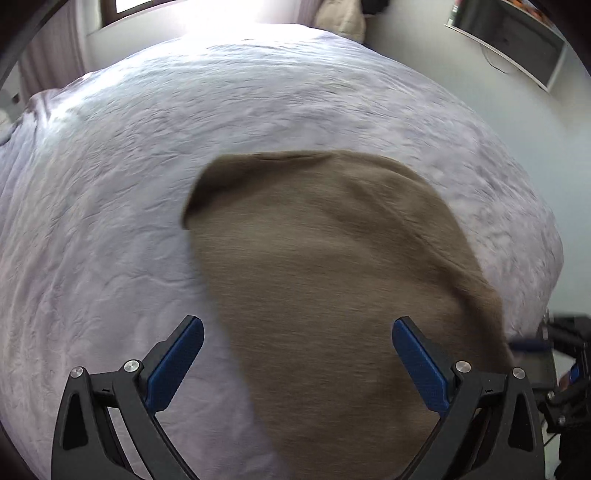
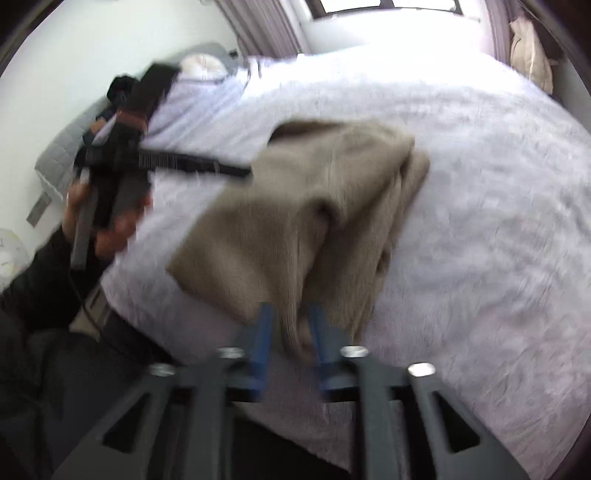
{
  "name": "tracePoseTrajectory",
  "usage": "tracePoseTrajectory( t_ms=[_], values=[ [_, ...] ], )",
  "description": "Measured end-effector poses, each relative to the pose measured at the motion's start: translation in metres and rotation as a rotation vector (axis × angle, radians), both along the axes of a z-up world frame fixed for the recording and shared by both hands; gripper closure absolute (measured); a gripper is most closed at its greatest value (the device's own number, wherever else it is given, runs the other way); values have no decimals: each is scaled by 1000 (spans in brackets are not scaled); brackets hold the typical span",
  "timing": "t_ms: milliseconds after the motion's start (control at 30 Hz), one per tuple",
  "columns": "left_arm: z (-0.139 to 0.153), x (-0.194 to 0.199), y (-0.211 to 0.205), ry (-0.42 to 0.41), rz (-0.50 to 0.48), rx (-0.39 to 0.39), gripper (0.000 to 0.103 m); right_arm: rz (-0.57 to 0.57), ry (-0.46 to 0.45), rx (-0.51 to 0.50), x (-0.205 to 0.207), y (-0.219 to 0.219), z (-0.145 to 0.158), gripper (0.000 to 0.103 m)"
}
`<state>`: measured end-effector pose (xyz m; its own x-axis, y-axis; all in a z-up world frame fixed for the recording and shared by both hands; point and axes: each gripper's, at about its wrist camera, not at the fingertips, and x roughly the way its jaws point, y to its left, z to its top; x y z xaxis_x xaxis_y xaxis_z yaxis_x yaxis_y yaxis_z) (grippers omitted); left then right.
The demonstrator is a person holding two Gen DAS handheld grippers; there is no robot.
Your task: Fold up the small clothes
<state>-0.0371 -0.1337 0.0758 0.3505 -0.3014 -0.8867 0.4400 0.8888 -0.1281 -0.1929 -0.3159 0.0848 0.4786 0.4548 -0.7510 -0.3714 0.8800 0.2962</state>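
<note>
A tan knit garment (image 1: 332, 280) lies on the pale lilac bedspread (image 1: 110, 184). My left gripper (image 1: 297, 328) hovers above its near part, open and empty, blue pads wide apart. In the right wrist view the garment (image 2: 303, 206) is partly lifted and bunched, with one fold over another. My right gripper (image 2: 290, 314) is shut on a bunched edge of the garment, which hangs between its blue pads. The left gripper (image 2: 110, 158) shows there at upper left, held by a hand, its tip near the garment's far left edge. The image is motion-blurred.
The bed fills both views, with a bright window (image 2: 384, 7) and curtains (image 2: 266, 26) at its far end. A pillow (image 2: 203, 64) and grey headboard lie at far left. A wall shelf (image 1: 517, 40) is at upper right. The person's dark clothing (image 2: 44, 369) is at lower left.
</note>
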Motion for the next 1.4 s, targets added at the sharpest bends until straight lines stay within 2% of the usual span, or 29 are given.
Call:
tracePoseTrajectory(
  t_ms=[33, 100, 200, 267, 333, 367, 433, 500, 567, 667, 700, 733, 800, 833, 867, 967, 1000, 1067, 1100, 1233, 1300, 1400],
  values=[
    [0, -4, -6, -1, -10, -6, 1, -28, -23, -10, 3, -1, 4, 30],
    [-1, -10, -15, 1, -23, 3, 1, -69, -47, 6, 13, -4, 10, 30],
    [-10, -20, -26, 13, -47, 24, 1, -110, -37, 94, 31, -17, 12, 33],
    [-14, -26, -32, -22, -41, 87, 1, -123, 11, 128, 49, -14, 5, 40],
    [-15, -29, -31, -23, -31, 85, 1, -101, 74, 169, 68, -6, -7, 56],
    [-14, -30, -29, -20, -24, 74, 1, -97, 94, 187, 76, 0, -12, 60],
    [-14, -29, -26, -9, -11, 62, 1, -113, 110, 216, 88, 7, -20, 86],
    [-14, -29, -18, 0, 1, 61, 1, -139, 118, 254, 92, 1, -21, 89],
    [-18, -26, -9, 31, 21, 31, 1, -185, 108, 224, 87, -11, -23, 92],
    [-35, -19, 0, 150, 51, -41, 1, -191, 184, 238, 85, -24, -48, 93],
    [-36, -17, 1, 161, 63, -49, 1, -190, 190, 246, 84, -24, -50, 92],
    [-32, -16, 4, 152, 76, -68, 1, -199, 183, 265, 82, -25, -47, 87],
    [-17, -15, 14, 105, 124, -95, 1, -209, 168, 259, 80, -27, -36, 83],
    [-11, -14, 21, 82, 154, -105, 1, -229, 130, 216, 75, -27, -24, 75],
    [-4, -12, 30, 55, 194, -119, 1, -241, 80, 160, 72, -24, -13, 72],
    [6, -7, 52, 36, 278, -168, 1, -210, -100, -13, 58, -6, 29, 72],
    [4, -4, 55, 48, 284, -178, 1, -183, -138, -32, 57, 0, 38, 69],
    [-2, -4, 52, 77, 264, -188, 1, -103, -177, -22, 59, 21, 47, 53],
    [-7, -5, 46, 85, 246, -179, 1, -79, -171, -19, 62, 26, 45, 47],
    [-37, -9, 26, 134, 201, -84, 1, -56, -86, -79, 83, 41, 13, 48],
    [-46, -10, 24, 159, 208, -100, 0, -91, -25, -96, 91, 32, -12, 49],
    [-52, -8, 26, 182, 226, -124, 0, -125, -17, -56, 93, 18, -29, 49]
  ],
)
